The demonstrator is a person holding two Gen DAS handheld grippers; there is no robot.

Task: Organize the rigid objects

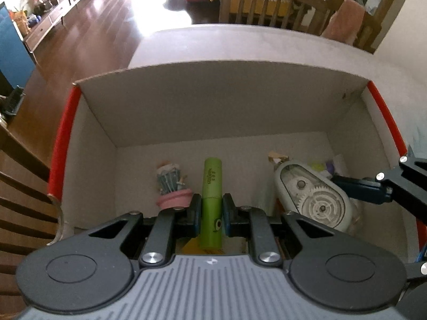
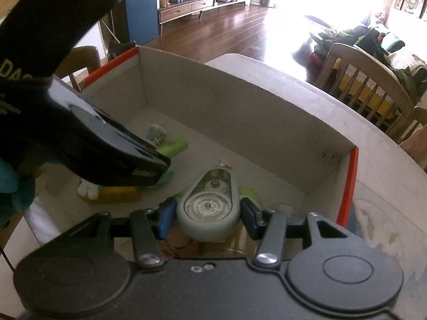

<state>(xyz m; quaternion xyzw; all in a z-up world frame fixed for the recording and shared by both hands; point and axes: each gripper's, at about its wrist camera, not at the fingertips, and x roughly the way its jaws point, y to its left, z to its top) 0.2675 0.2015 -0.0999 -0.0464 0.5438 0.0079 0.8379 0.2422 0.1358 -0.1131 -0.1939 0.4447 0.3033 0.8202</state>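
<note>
Both grippers down inside the cardboard box [image 1: 218,106], red-edged, grey-walled, sitting on a pale table [image 1: 240,45]. Left gripper [image 1: 211,212] clamped tight on a green tube [image 1: 212,202], blue pads pressed to either side just below the cap seam, tube pointing away toward the far wall, printed lettering running along its upper half. Just left of the tube, on the box floor, a small figurine [image 1: 172,186] on a pink base, tilted; touching the gripper finger or merely beside it, hard to tell. Over on the right side of the box, the right gripper [image 2: 208,213] closed on a pale tape dispenser [image 2: 209,202], teardrop-shaped, clear window showing white gears, rounded end toward the camera, narrow tip aimed at the far wall. Jaws part-way apart, held there by the dispenser's width, blue pads against its flanks. Same dispenser visible from the left wrist view at the right, one blue finger [image 1: 357,189] of the right gripper alongside it. Beneath and behind it, scraps of wrapper and small light-coloured bits, too blurred to name. Near left in the right wrist view, a yellow block [image 2: 117,196] on the floor, partly under the left gripper's black body. Beyond the box, dark wooden floor and a slatted wooden chair [image 1: 267,2].
</note>
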